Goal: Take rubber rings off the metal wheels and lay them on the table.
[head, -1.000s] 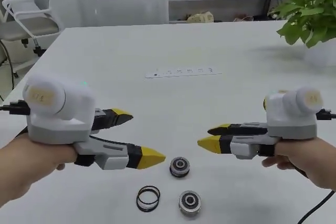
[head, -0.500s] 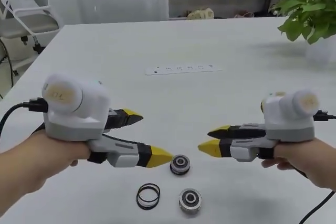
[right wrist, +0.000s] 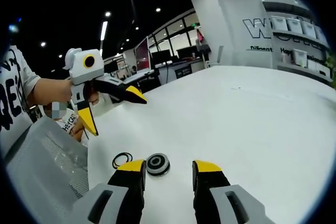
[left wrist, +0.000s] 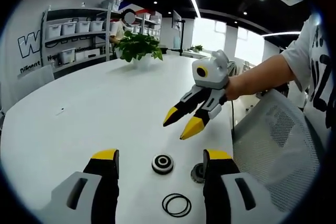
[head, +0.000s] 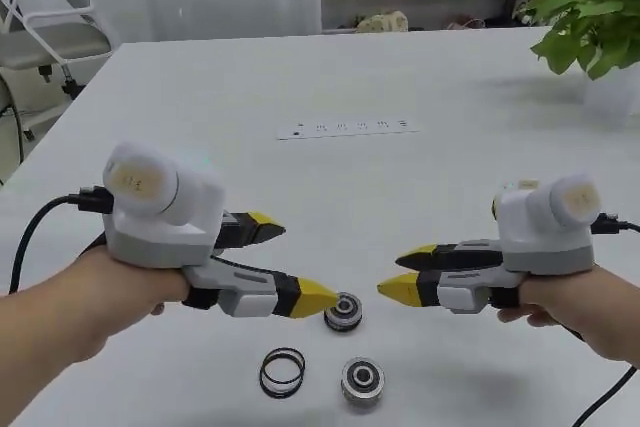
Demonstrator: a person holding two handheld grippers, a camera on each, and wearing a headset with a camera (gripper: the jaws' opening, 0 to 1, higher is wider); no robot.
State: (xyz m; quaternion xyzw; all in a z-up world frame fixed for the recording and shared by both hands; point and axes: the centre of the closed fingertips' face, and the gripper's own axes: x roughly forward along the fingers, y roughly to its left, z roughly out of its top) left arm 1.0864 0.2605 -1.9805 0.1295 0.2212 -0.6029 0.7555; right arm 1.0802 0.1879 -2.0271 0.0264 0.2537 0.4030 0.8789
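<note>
Two metal wheels lie near the table's front edge, one point(head: 343, 312) between the grippers and one point(head: 361, 380) closer to me. A pair of black rubber rings point(head: 283, 373) lies loose on the table, left of the nearer wheel. My left gripper point(head: 298, 265) is open, its lower tip just left of the far wheel point(left wrist: 163, 163), which sits centred between its jaws. The rings point(left wrist: 176, 204) lie below. My right gripper point(head: 398, 270) is open with nothing in it, a little right of that wheel point(right wrist: 157, 163). The rings point(right wrist: 122, 159) lie left of it.
A white power strip point(head: 345, 129) lies mid-table. A potted plant point(head: 590, 7) stands at the back right corner. Chairs point(head: 250, 7) stand behind the table's far edge. A black cable point(head: 30, 237) trails from the left gripper.
My left gripper has moved right and slightly forward, and its lower tip is now beside the far wheel. The right gripper has barely shifted. Wheels and rings lie as before.
</note>
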